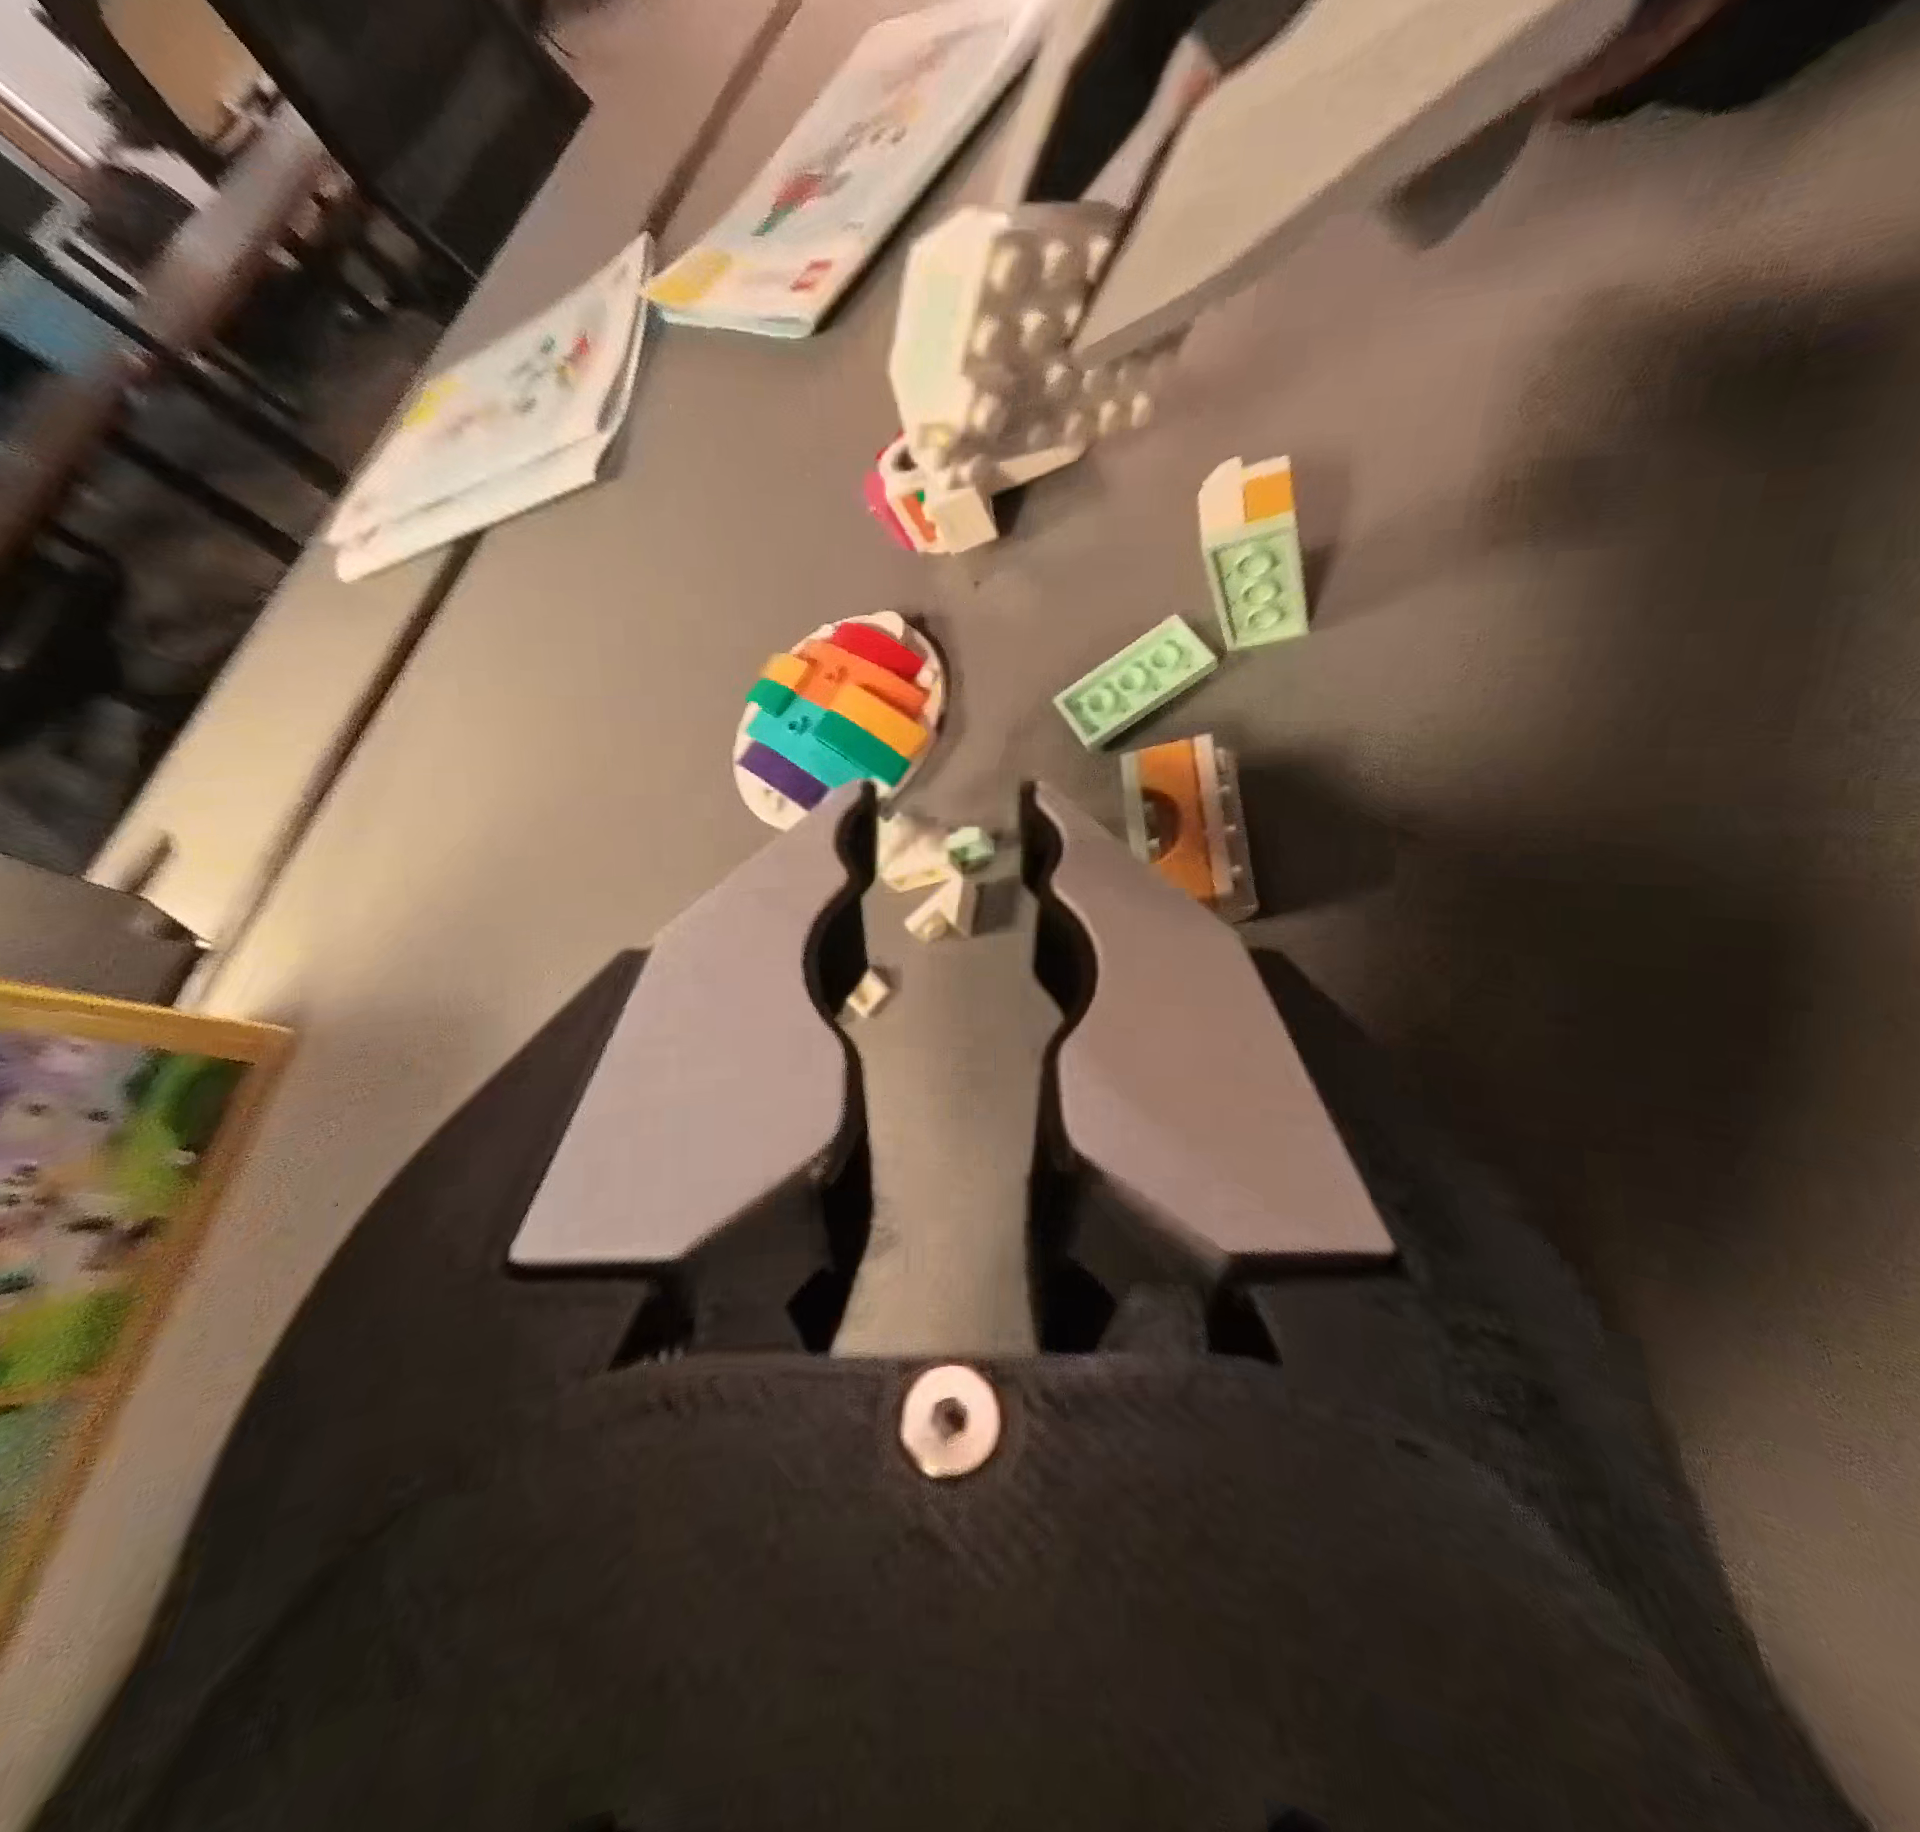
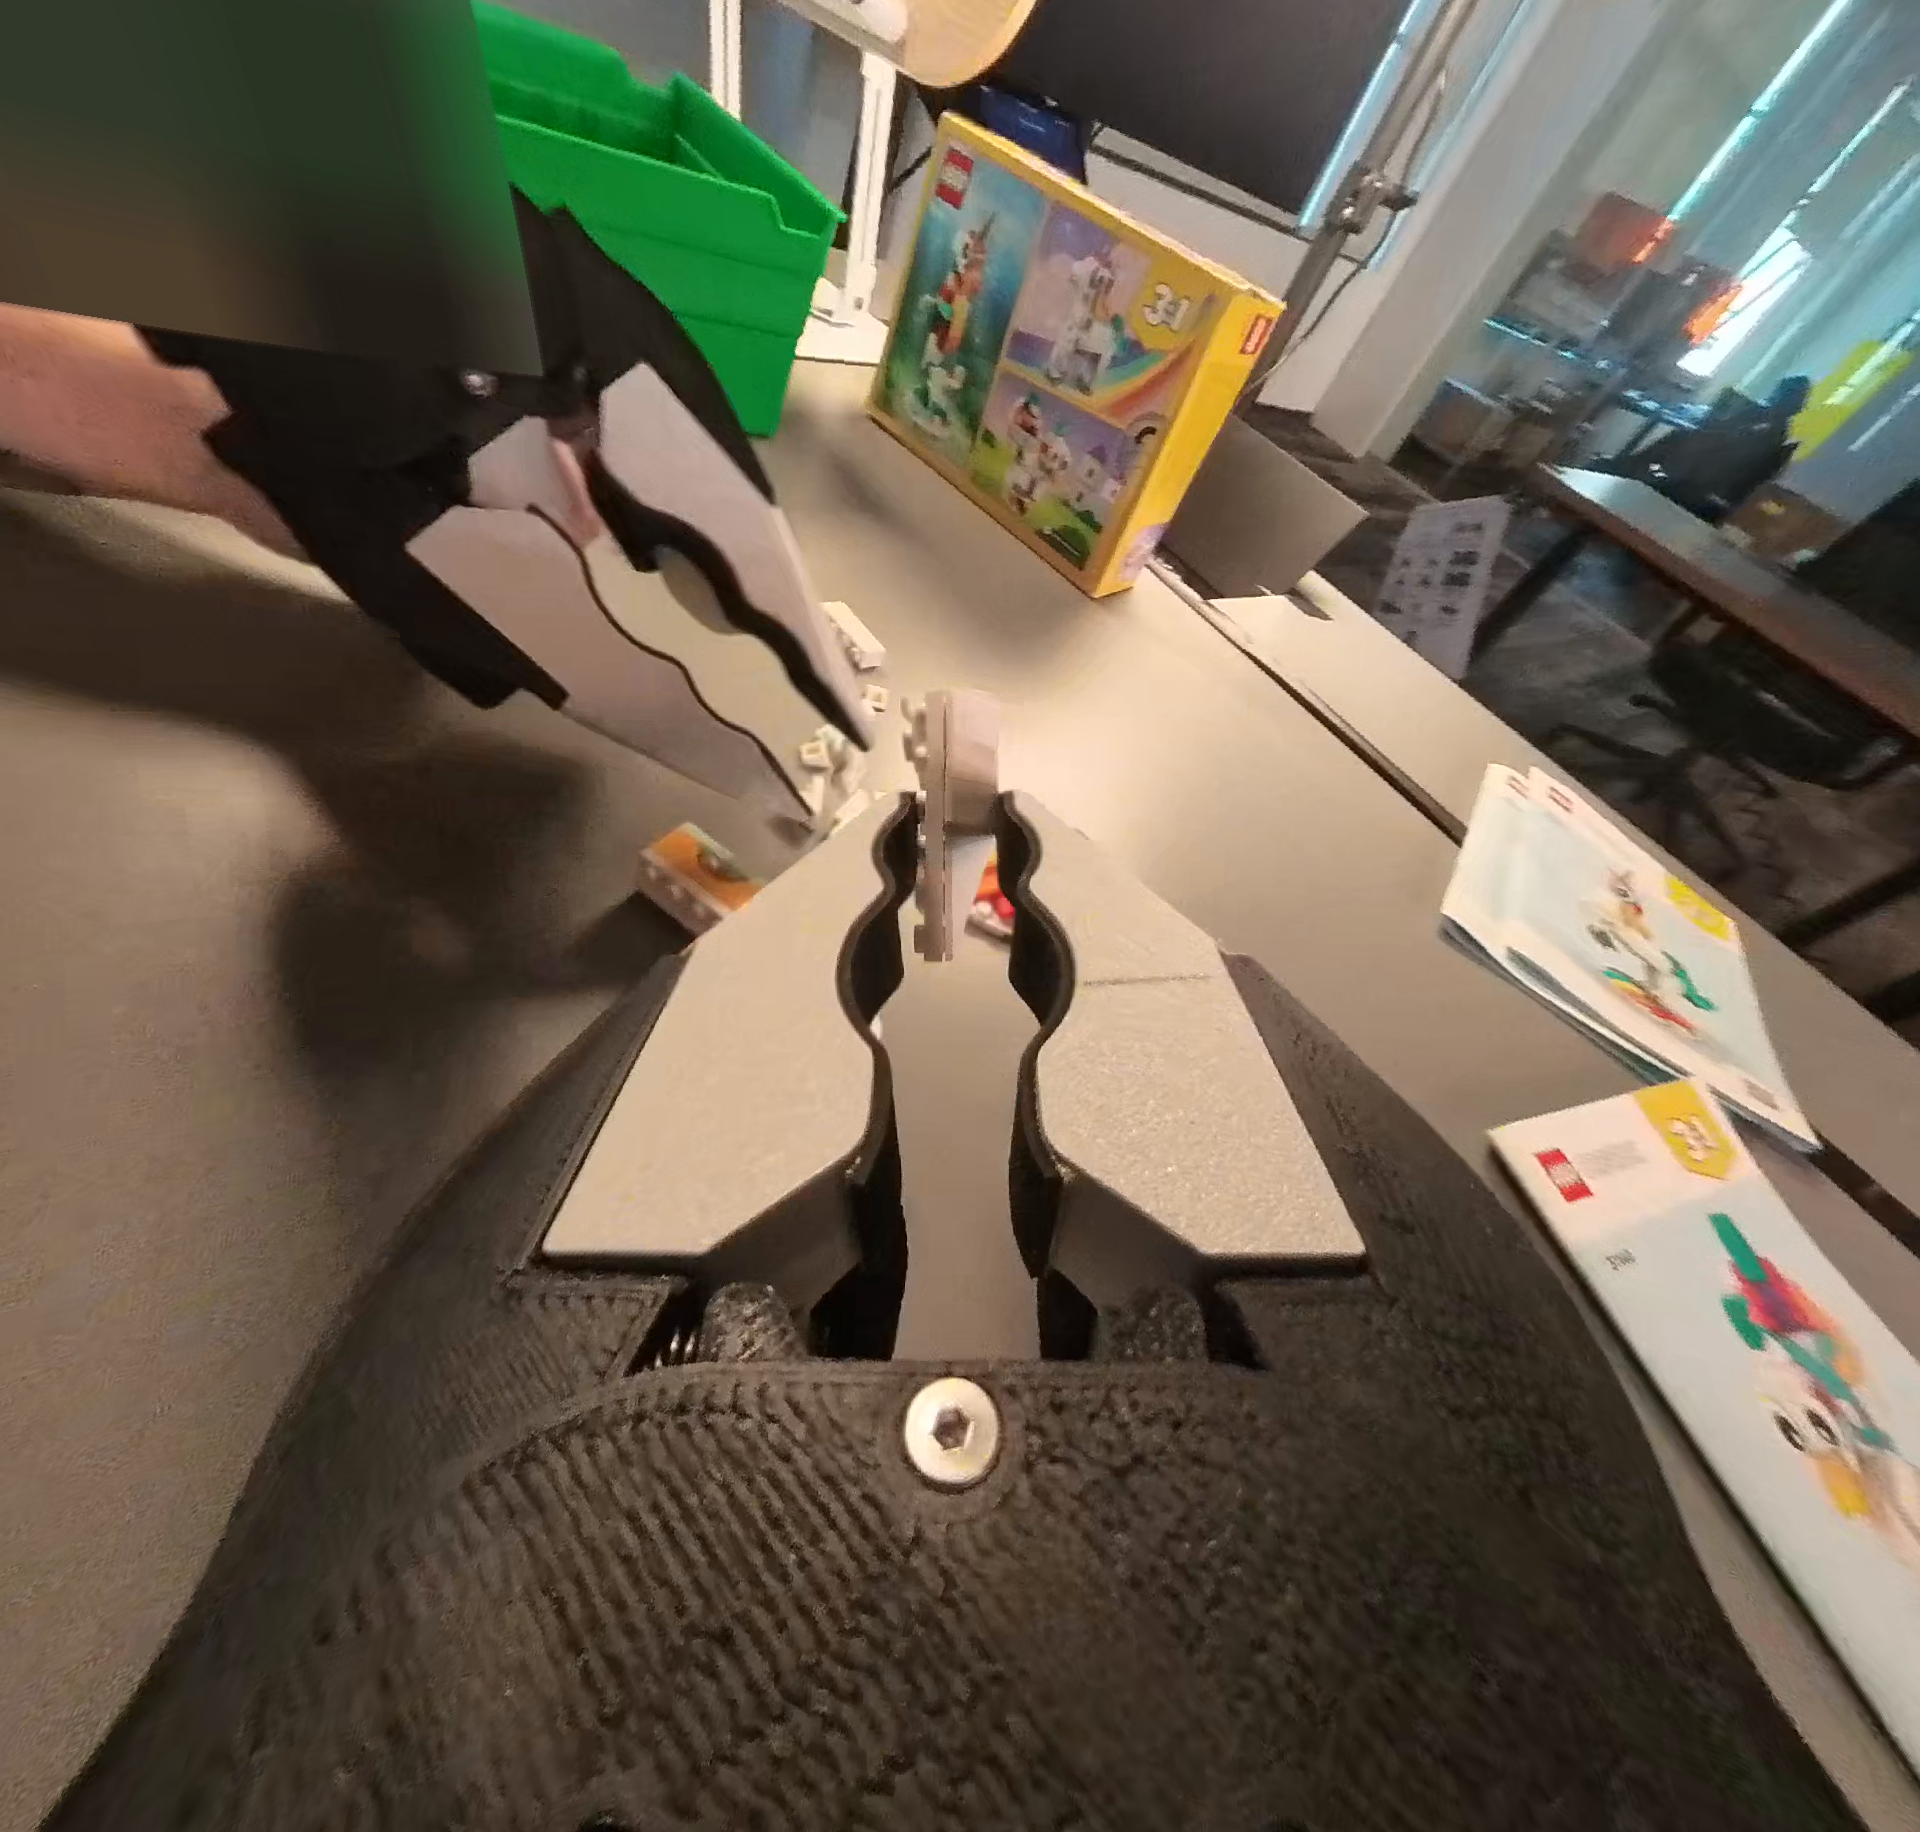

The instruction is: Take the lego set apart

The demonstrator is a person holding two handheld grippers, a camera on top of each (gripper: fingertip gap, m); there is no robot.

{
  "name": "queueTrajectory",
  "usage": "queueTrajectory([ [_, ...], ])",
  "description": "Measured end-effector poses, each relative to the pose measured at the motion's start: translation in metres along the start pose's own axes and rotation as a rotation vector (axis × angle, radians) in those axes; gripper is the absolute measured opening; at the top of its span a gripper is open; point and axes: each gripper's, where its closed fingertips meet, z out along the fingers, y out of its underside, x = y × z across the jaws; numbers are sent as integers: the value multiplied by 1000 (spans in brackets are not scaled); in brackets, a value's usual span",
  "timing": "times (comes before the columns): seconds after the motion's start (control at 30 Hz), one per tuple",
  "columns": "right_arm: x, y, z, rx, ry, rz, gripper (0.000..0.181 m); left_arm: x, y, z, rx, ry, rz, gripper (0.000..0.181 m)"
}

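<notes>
R gripper (image 2: 956, 806): jaws clamped on a white lego plate assembly (image 2: 951, 795), held on edge, lifted off the grey table (image 2: 1091, 743). Same piece in the left wrist view (image 1: 1013, 338), studs facing the cam, far gripper's fingers (image 1: 1174, 265) on its right side. A small white/pink/orange chunk (image 1: 935, 504) sits right under it; attached or just touching, can't tell, view is blurred.

L gripper (image 1: 945, 795): jaws apart, nothing between them, tips low over a cluster of tiny white + mint bits (image 1: 951, 878) on the table. One more tiny white bit (image 1: 868, 998) lies closer in, between the fingers. In the right wrist view the L gripper (image 2: 842, 764) comes in from upper left, tilted down, tips near the held plate.

Loose on table, all apart from each other:
- rainbow piece on white oval base (image 1: 836, 717), just ahead-left of L tips
- mint 2x4-type brick (image 1: 1132, 681)
- mint/white/orange brick stack (image 1: 1252, 556)
- orange + clear piece (image 1: 1190, 826), just right of L tips

Also: two instruction booklets (image 1: 499, 421) (image 1: 842, 193) at far left, lego box (image 2: 1070, 369) standing behind, green bin (image 2: 665, 213) beside it.
</notes>
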Motion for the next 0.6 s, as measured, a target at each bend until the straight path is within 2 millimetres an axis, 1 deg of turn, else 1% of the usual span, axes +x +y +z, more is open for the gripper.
queueTrajectory([
  [0.07, -8, 1, 2, -4, -37, -24, 13, 2, -4, -1, 39, 30, -46, 37],
  [0.1, -12, 2, 3, -11, -52, -39, 13, 3, -10, -3, 78, 38, -47, 37],
  [0.17, -21, 3, 5, -14, -93, -63, 13, 8, -24, -10, 173, 62, -13, 32],
  [0.23, -28, 1, 5, -8, -127, -72, 13, 12, -34, -17, 244, 65, 29, 22],
  [0.33, -31, 0, 4, 0, -147, -71, 13, 19, -36, -19, 259, 75, 87, 11],
  [0.4, -30, 1, 3, -12, -151, -45, 13, 19, -35, -17, 239, 69, 109, 10],
  [0.43, -26, 0, 4, -11, -133, -22, 13, 17, -37, -18, 239, 56, 118, 7],
  [0.47, -14, 1, 3, -21, -67, -4, 13, 13, -39, -22, 254, 32, 143, 0],
  [0.5, 3, 6, 1, -53, 19, -9, 13, 15, -46, -27, 299, 33, 163, 0],
  [0.53, 14, 10, -3, -65, 67, -9, 13, 15, -50, -31, 313, 21, 162, 0],
  [0.6, 19, 7, -7, -15, 58, 60, 13, 17, -47, -27, 266, 23, 142, 0],
])
